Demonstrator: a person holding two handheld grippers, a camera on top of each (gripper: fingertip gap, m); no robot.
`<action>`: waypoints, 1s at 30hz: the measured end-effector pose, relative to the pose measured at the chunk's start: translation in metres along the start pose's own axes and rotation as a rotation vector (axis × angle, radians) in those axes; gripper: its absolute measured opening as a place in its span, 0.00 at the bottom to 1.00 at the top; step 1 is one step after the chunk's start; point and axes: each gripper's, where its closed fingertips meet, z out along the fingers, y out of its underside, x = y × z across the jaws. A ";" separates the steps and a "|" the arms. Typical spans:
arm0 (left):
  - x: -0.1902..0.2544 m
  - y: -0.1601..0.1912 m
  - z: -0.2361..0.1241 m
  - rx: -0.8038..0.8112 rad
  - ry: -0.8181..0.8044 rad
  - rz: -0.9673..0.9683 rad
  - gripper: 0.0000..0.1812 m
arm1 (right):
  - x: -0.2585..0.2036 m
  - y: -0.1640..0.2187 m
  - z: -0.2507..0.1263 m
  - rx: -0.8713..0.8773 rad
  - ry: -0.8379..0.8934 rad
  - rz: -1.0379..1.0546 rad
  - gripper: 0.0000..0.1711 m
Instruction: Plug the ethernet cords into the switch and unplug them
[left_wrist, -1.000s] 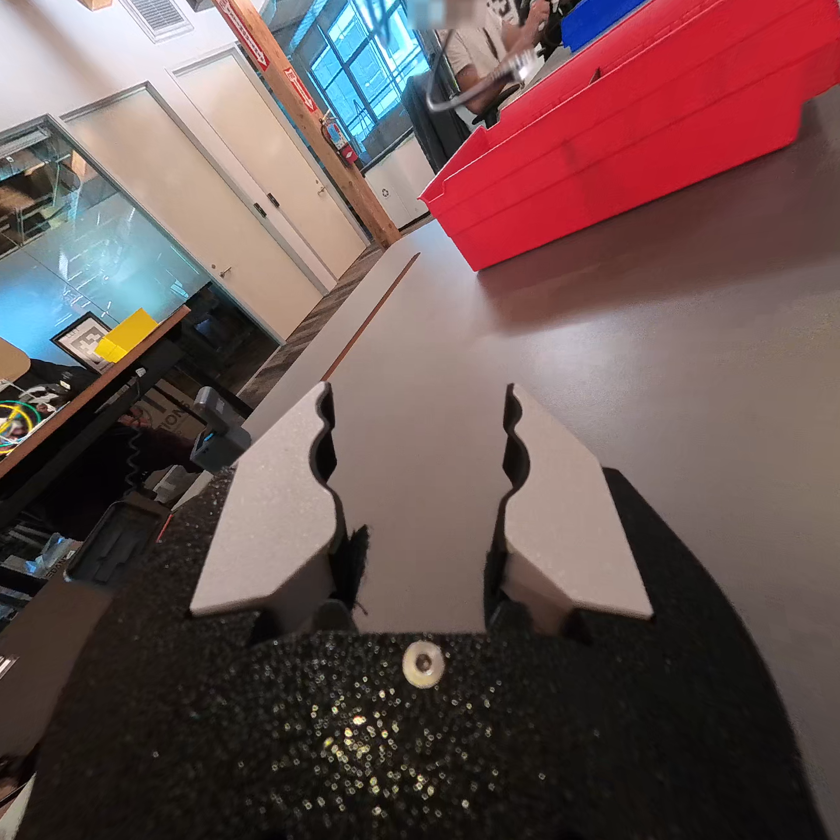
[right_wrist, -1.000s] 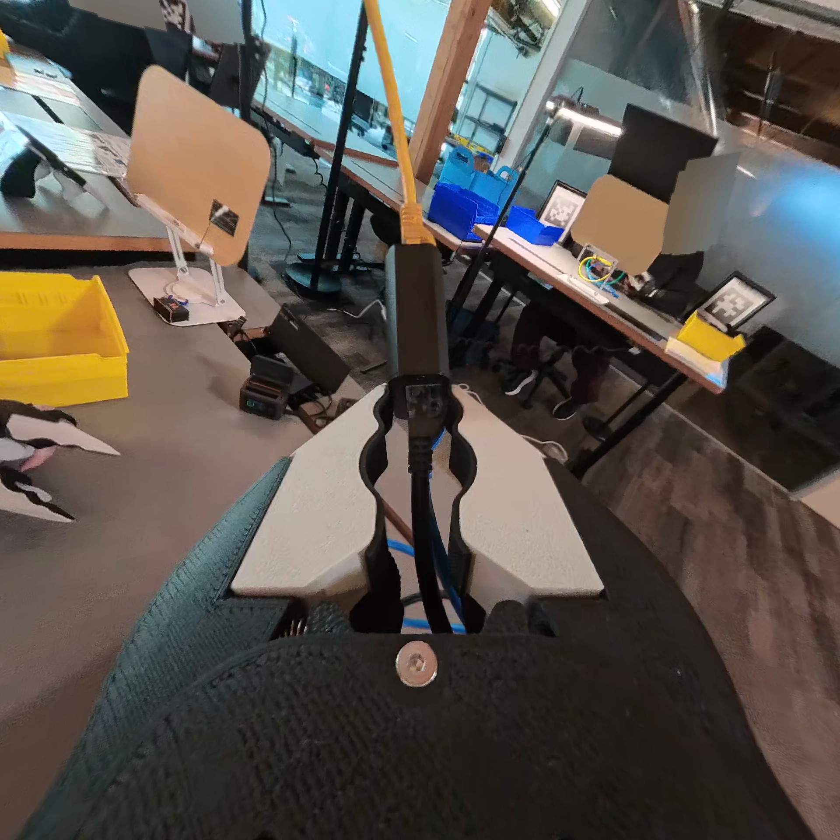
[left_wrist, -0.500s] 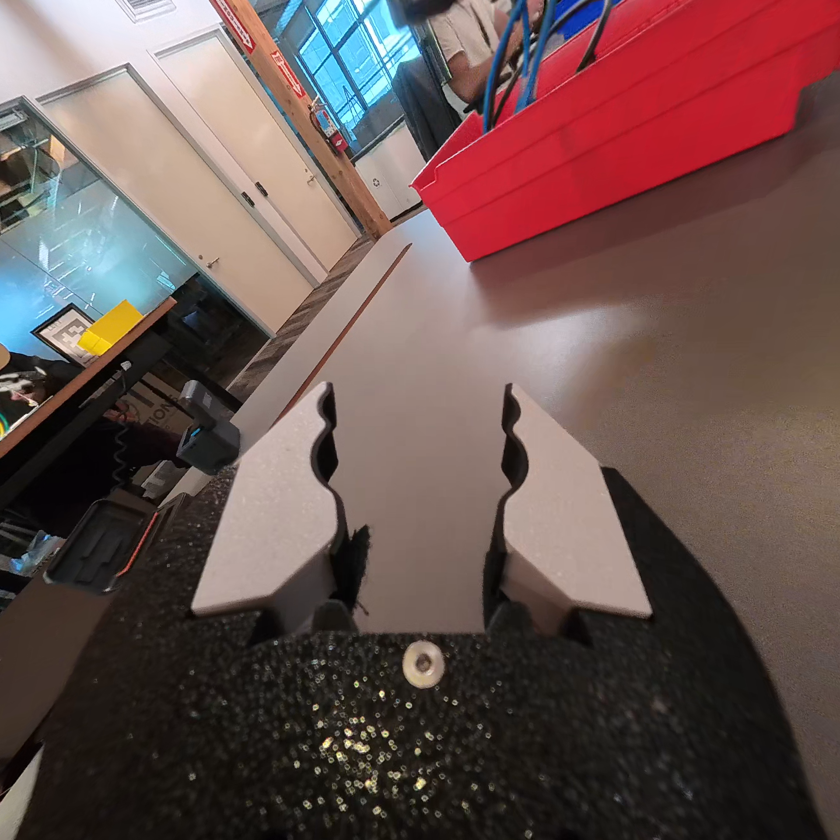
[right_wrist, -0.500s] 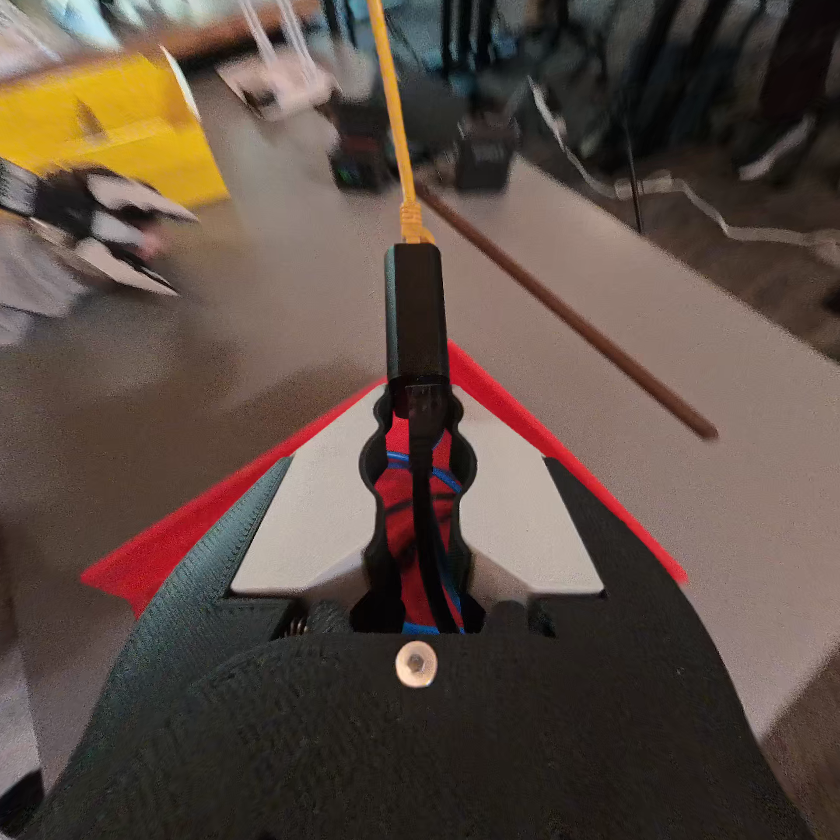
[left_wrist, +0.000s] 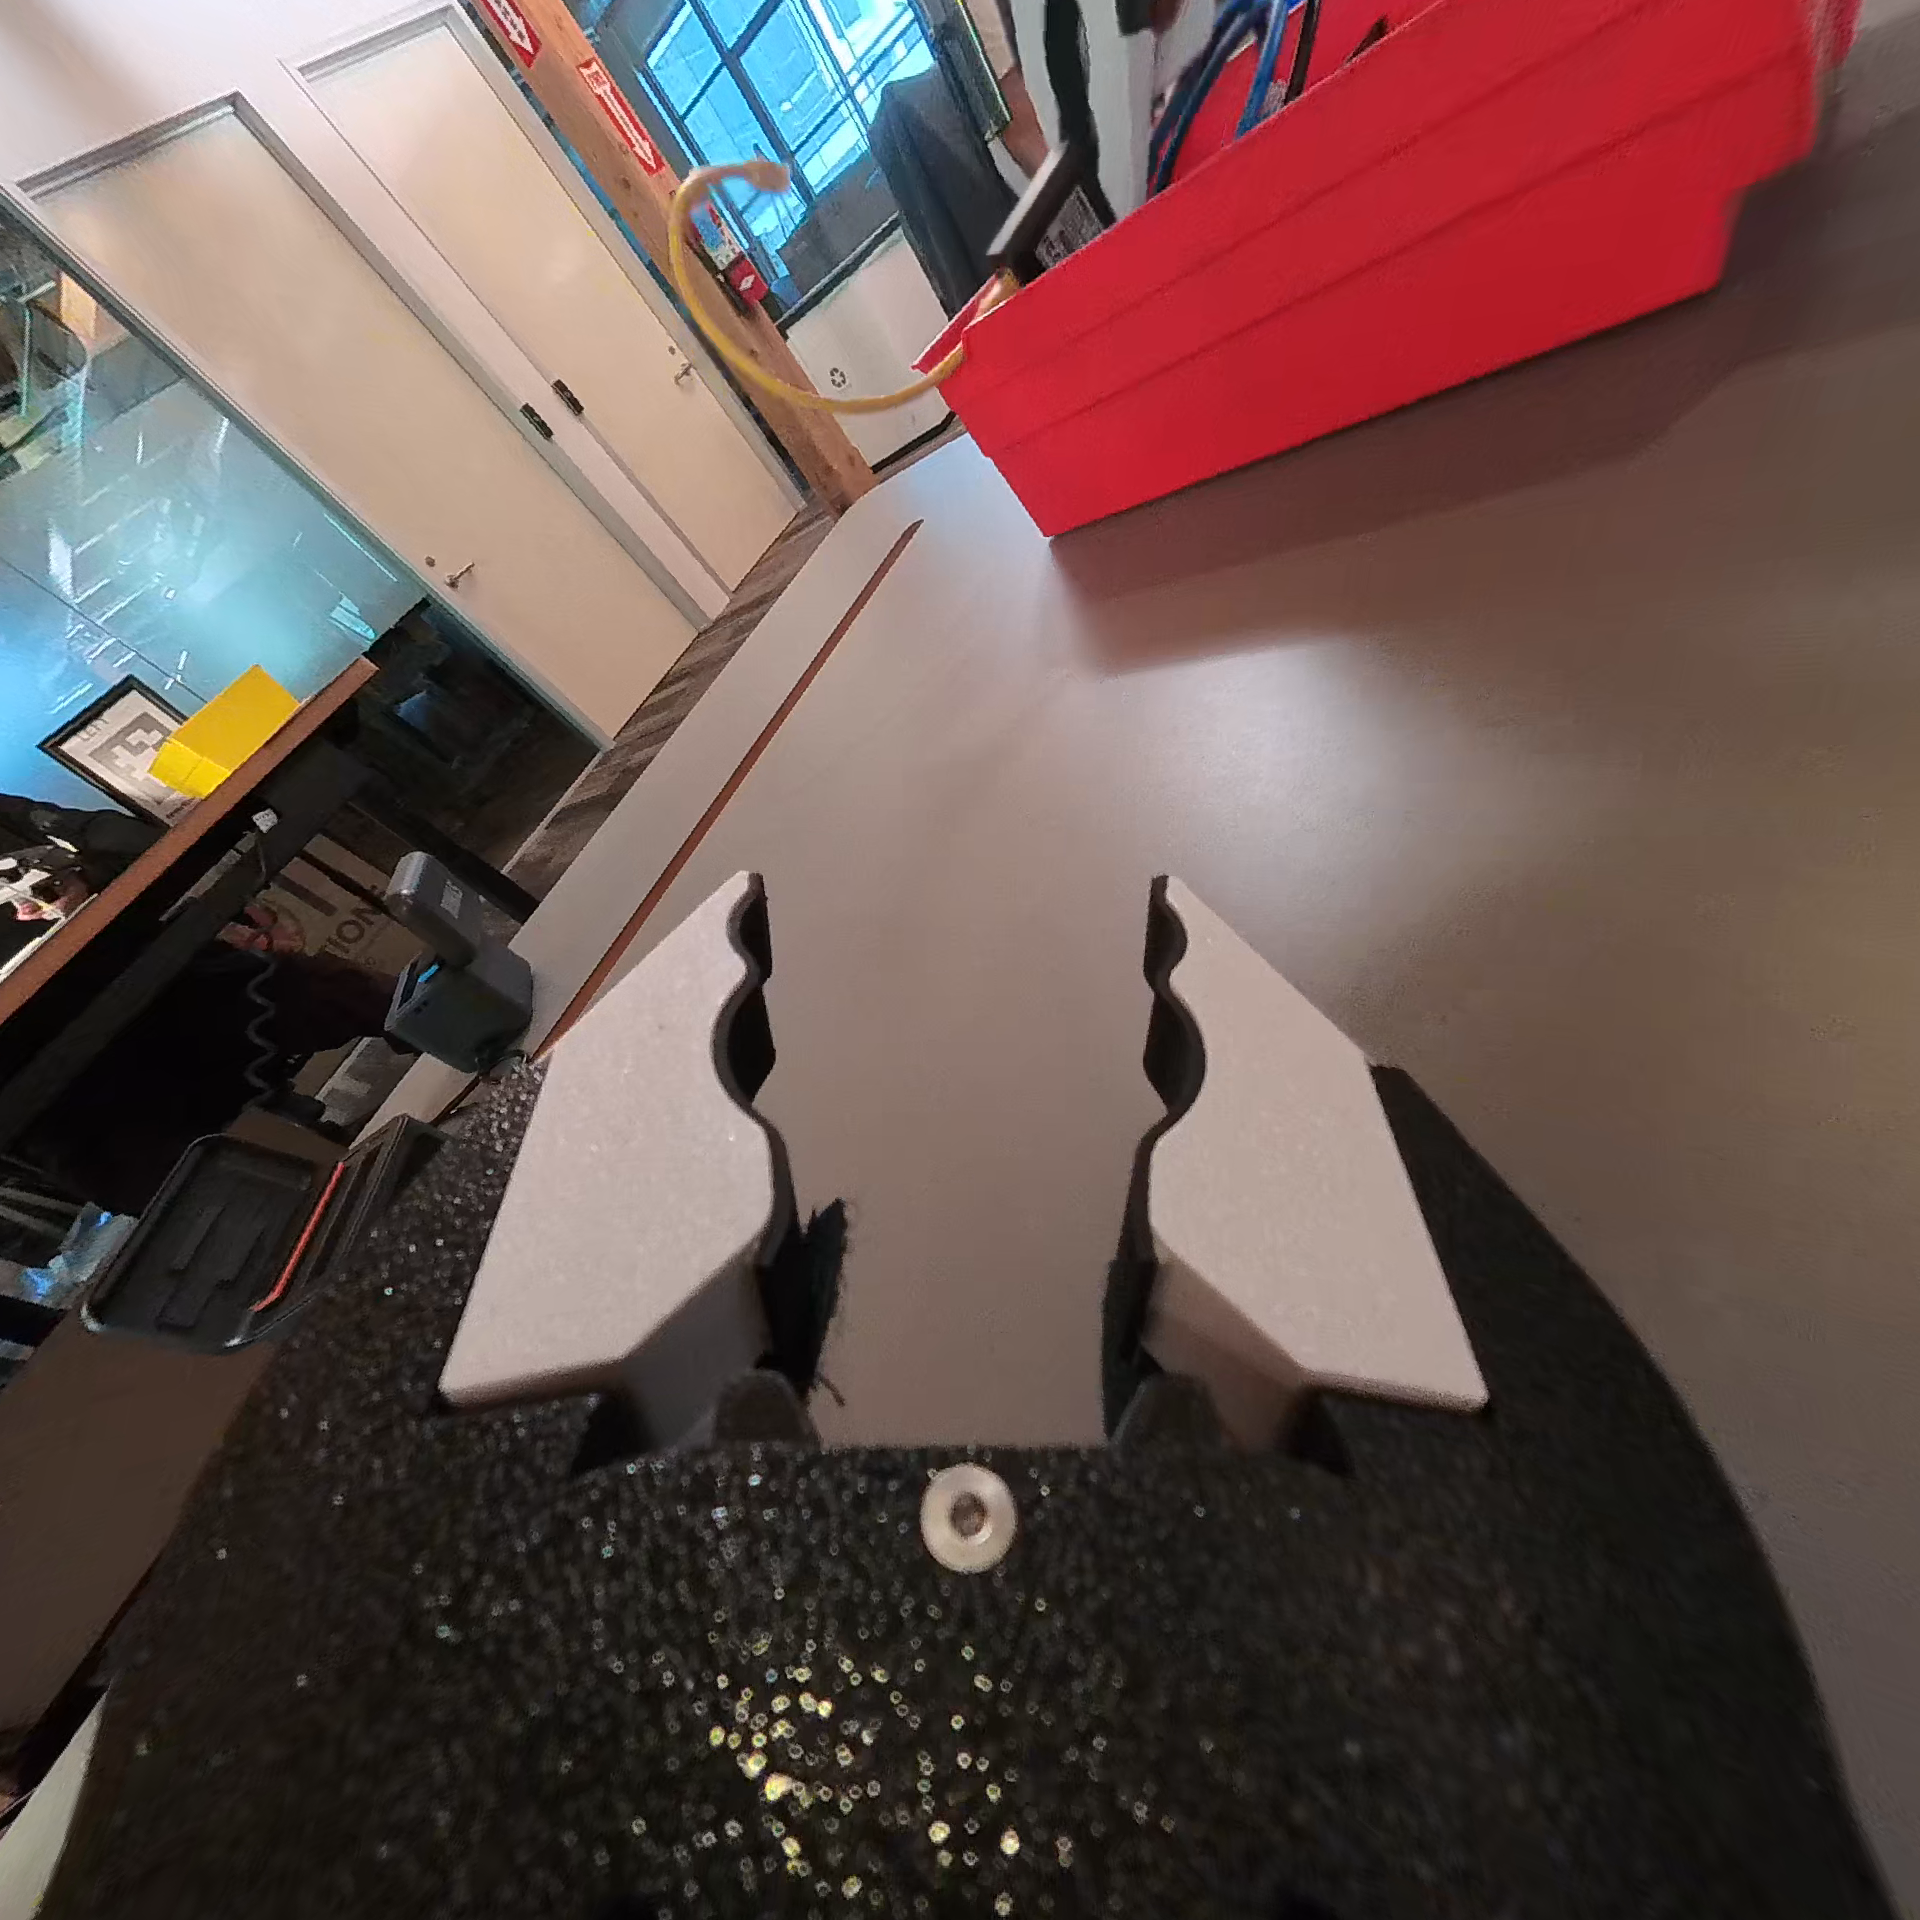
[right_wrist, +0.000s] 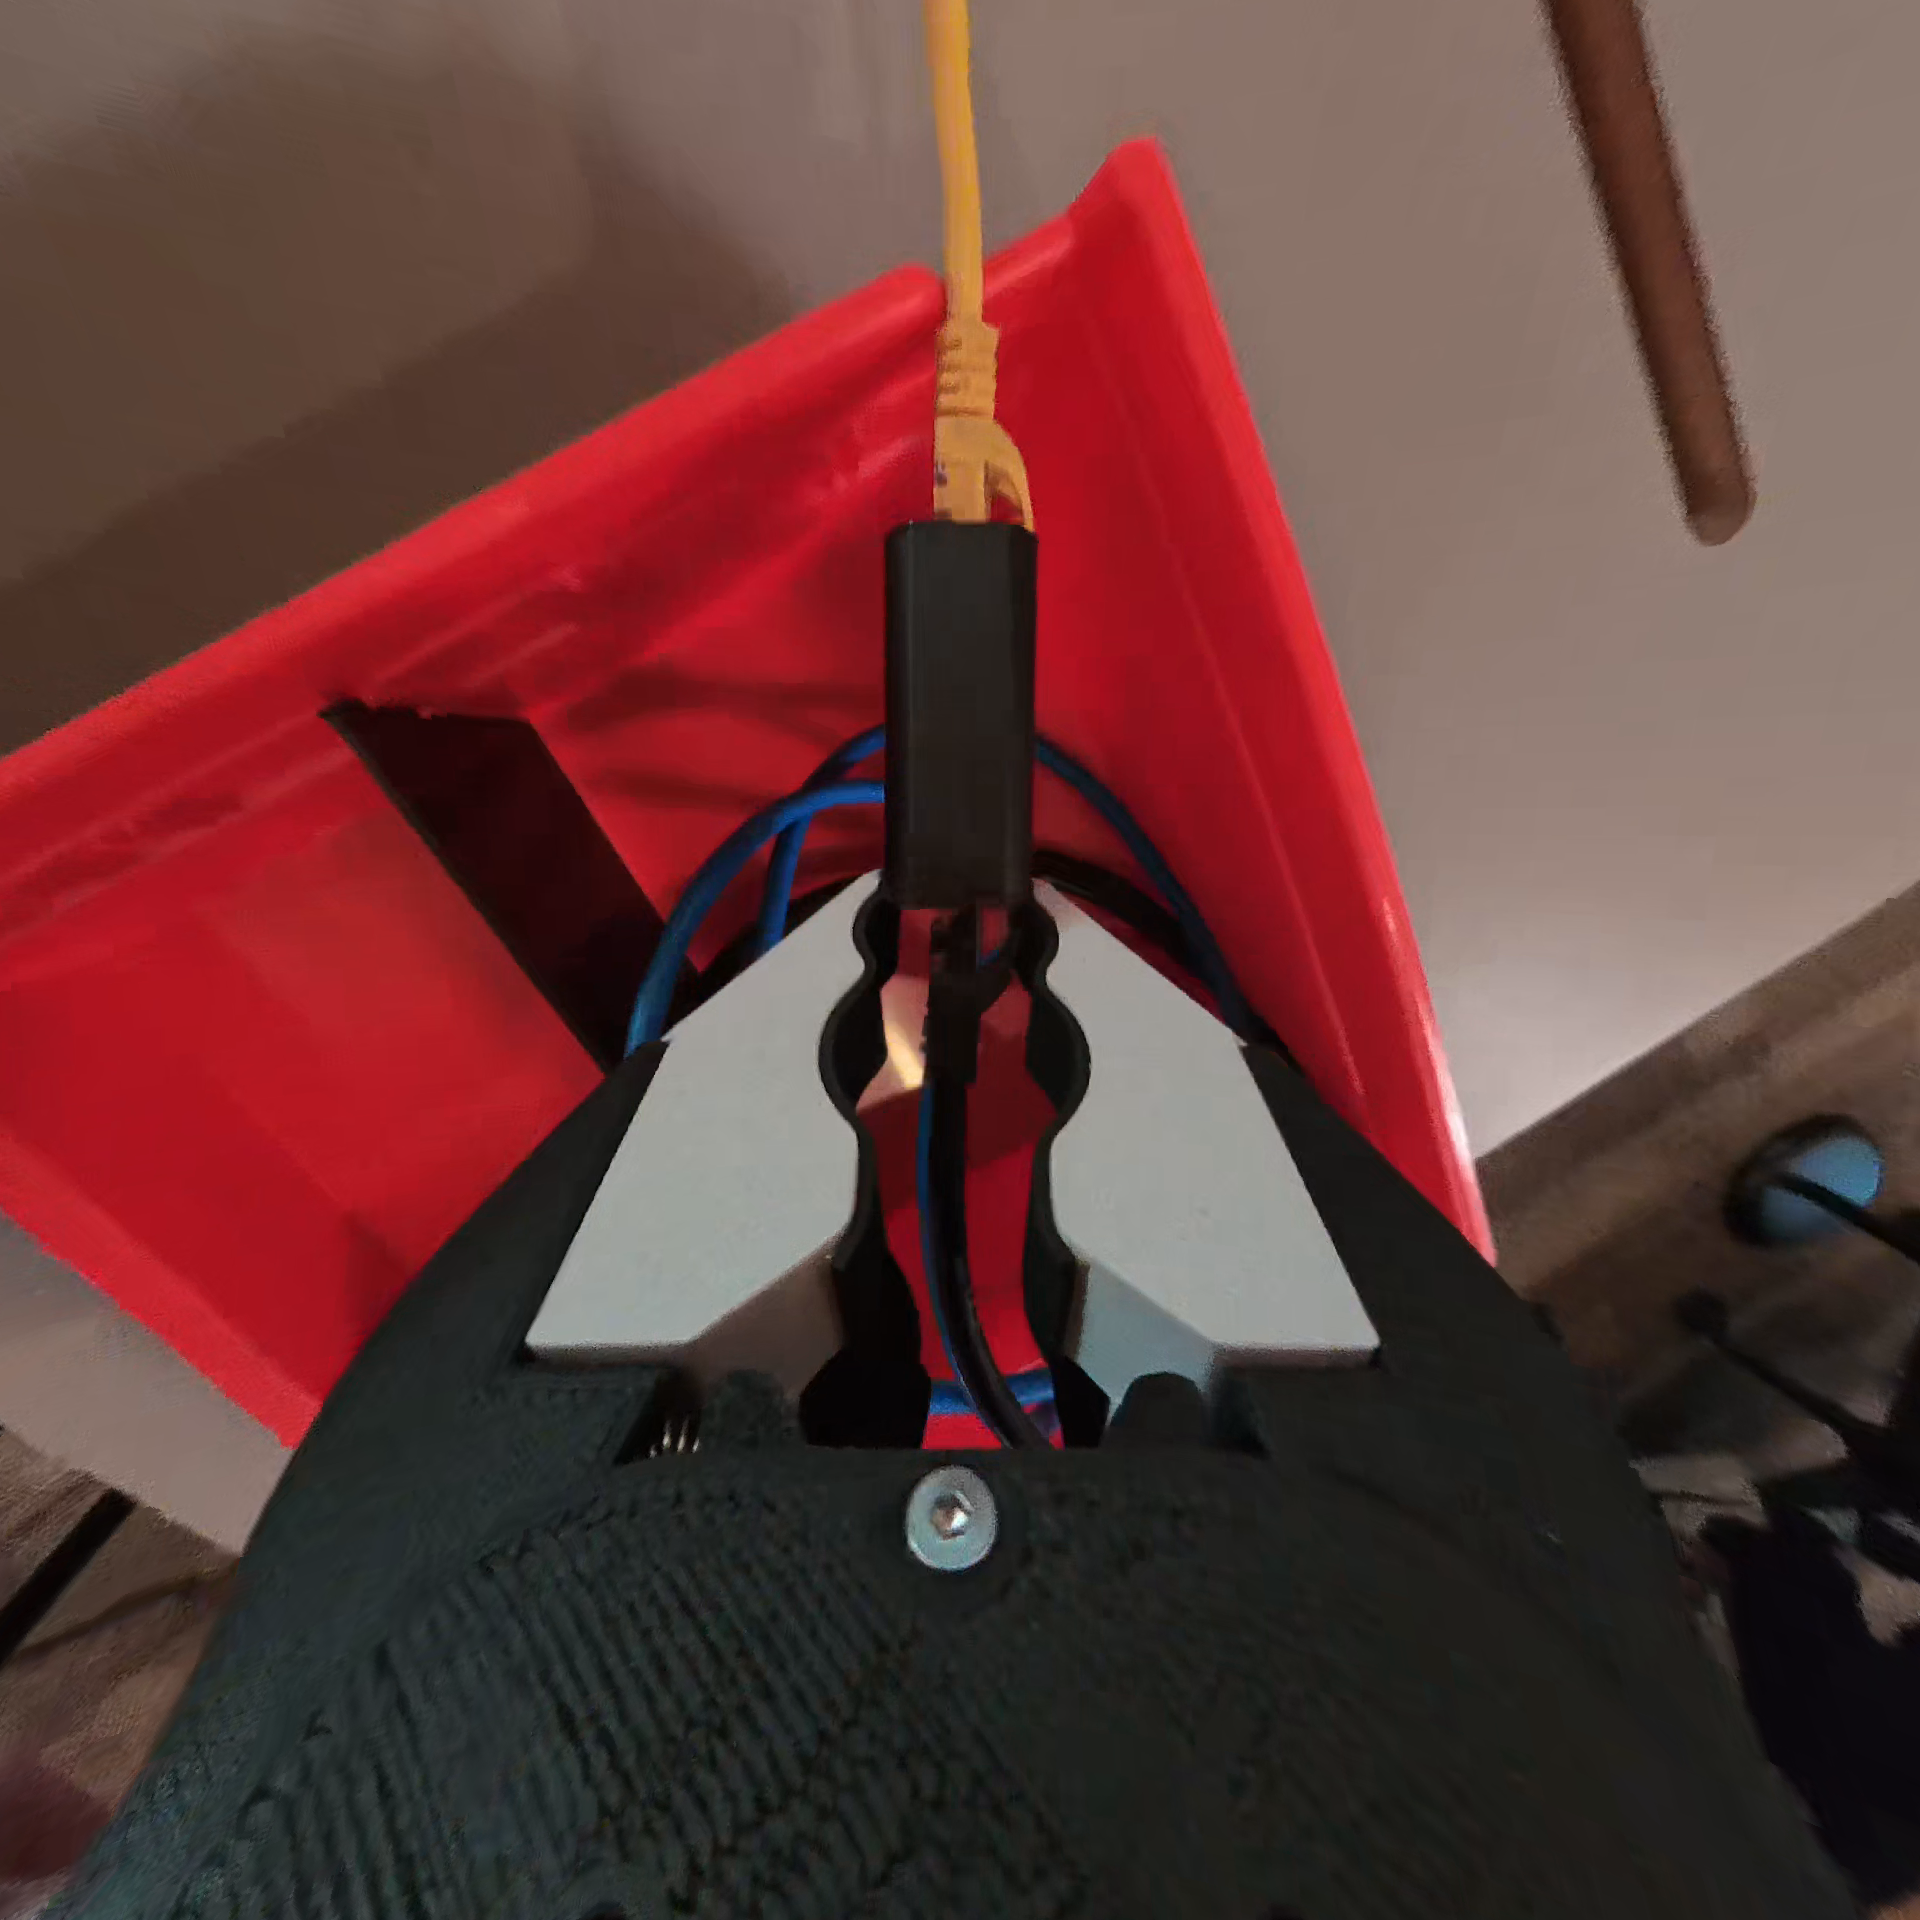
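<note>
My right gripper (right_wrist: 961, 914) is shut on the end of a small black switch (right_wrist: 961, 717), held over the open red bin (right_wrist: 312, 935). A yellow ethernet cord (right_wrist: 961, 208) is plugged into the switch's far end. A black cable (right_wrist: 971, 1247) runs back between the jaws. Blue cords (right_wrist: 727, 862) lie coiled in the bin below. My left gripper (left_wrist: 956, 904) is open and empty, low over the grey table (left_wrist: 1455, 831). In the left wrist view the red bin (left_wrist: 1351, 312) stands ahead, with the switch (left_wrist: 1044, 208), the looping yellow cord (left_wrist: 727, 312) and blue cords (left_wrist: 1247, 83) above it.
A brown seam strip (left_wrist: 727, 790) runs along the table's left side; it also shows in the right wrist view (right_wrist: 1652, 260). A black case (left_wrist: 208, 1257) and a grey charger (left_wrist: 457, 987) sit beyond the table's left edge. A yellow box (left_wrist: 223, 727) lies on a far desk. Across from one pair of fingers to the other is roughly 40 cm. My left gripper's tips are some 30 cm from the black case (left_wrist: 208, 1257).
My right gripper has swung from facing the room to pointing down into the red bin, still holding the switch. The yellow cord has come into the left wrist view. My left gripper has hardly moved.
</note>
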 end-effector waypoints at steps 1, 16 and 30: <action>0.001 0.000 0.000 -0.001 0.002 0.003 0.39 | -0.001 0.002 0.004 -0.026 -0.011 0.004 0.13; 0.005 0.002 0.003 -0.024 0.015 0.024 0.39 | -0.010 0.029 0.056 -0.287 0.008 0.009 0.12; 0.001 0.007 0.004 -0.051 0.000 -0.004 0.43 | 0.004 0.001 -0.060 0.284 0.180 0.292 0.46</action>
